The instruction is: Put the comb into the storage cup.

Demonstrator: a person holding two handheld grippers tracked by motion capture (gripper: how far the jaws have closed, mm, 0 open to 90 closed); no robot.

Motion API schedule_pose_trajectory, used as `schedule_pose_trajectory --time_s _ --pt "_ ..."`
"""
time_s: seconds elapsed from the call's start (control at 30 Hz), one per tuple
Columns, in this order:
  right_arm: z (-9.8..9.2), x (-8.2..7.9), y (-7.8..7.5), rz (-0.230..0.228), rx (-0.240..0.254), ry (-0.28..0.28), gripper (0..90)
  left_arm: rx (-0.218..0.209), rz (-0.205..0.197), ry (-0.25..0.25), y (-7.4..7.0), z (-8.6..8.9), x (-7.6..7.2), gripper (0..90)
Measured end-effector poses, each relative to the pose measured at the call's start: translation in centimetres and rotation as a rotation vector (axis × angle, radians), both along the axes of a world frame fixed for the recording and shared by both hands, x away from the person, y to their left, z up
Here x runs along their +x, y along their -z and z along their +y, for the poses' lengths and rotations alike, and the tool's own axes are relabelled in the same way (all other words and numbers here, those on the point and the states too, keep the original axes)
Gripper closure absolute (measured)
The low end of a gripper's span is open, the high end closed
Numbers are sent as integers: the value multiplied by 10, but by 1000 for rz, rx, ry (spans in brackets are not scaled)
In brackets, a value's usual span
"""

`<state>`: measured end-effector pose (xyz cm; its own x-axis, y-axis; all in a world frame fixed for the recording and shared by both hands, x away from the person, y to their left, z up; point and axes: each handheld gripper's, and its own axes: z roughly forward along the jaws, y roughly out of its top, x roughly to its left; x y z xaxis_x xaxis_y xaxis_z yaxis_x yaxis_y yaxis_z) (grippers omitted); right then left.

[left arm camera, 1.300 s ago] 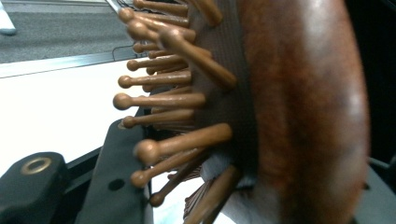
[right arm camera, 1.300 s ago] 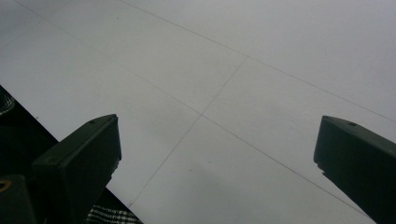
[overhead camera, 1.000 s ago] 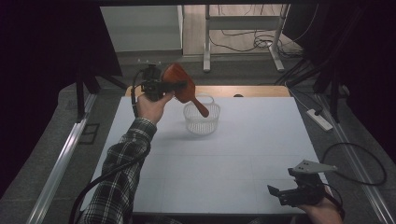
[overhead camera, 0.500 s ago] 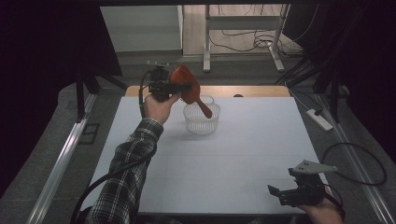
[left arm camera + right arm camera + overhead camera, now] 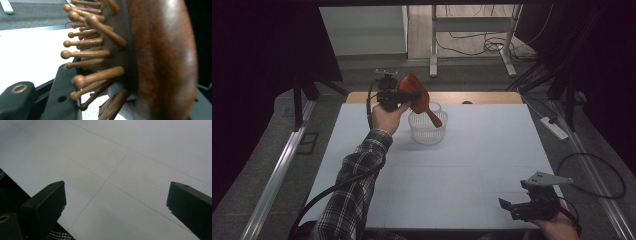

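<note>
Gripping the wooden hairbrush (image 5: pixel 416 94) by its oval head, the left gripper (image 5: pixel 398 96) is held up at the far left of the table (image 5: pixel 472 165), jaws clamped tight on it. So the brush is kept tilted, long axis slanting, handle pointed down and to the right into the clear basket (image 5: pixel 427 131) just beside it. Bristle pins (image 5: pixel 86 53) are seen sticking out sideways in the left gripper view. Over at the near right, the right gripper (image 5: pixel 523 209) is parked with jaws spread wide, nothing between them.

High view looking forward and down from above the near edge, both gripper views riding way closer, all sharing the white table (image 5: pixel 472 165) surface (image 5: pixel 140 155) (image 5: pixel 30 55).
</note>
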<state>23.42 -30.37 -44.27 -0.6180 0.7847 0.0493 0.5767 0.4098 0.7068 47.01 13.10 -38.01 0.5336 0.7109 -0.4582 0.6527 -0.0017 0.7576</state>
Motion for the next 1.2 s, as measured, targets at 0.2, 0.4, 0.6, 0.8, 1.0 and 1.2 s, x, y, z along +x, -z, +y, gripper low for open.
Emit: schedule_pose_trajectory --time_s 0.2,0.4,0.6,0.8,1.0,1.2 --pt "0 0 0 1 -1 -1 29 -4 7 1 6 -5 1 558" --pt "0 0 0 2 -2 -3 30 7 17 2 13 -7 3 558" --pt "0 0 0 6 -4 -8 36 -2 30 -2 21 -7 3 558" --pt "1 0 1 8 -5 -8 38 -14 39 -9 28 -7 2 557" --pt "1 0 1 13 -8 -9 40 -16 49 -14 35 -6 2 557" --pt "1 1 1 17 -8 -9 42 -20 59 -19 42 -6 2 555"
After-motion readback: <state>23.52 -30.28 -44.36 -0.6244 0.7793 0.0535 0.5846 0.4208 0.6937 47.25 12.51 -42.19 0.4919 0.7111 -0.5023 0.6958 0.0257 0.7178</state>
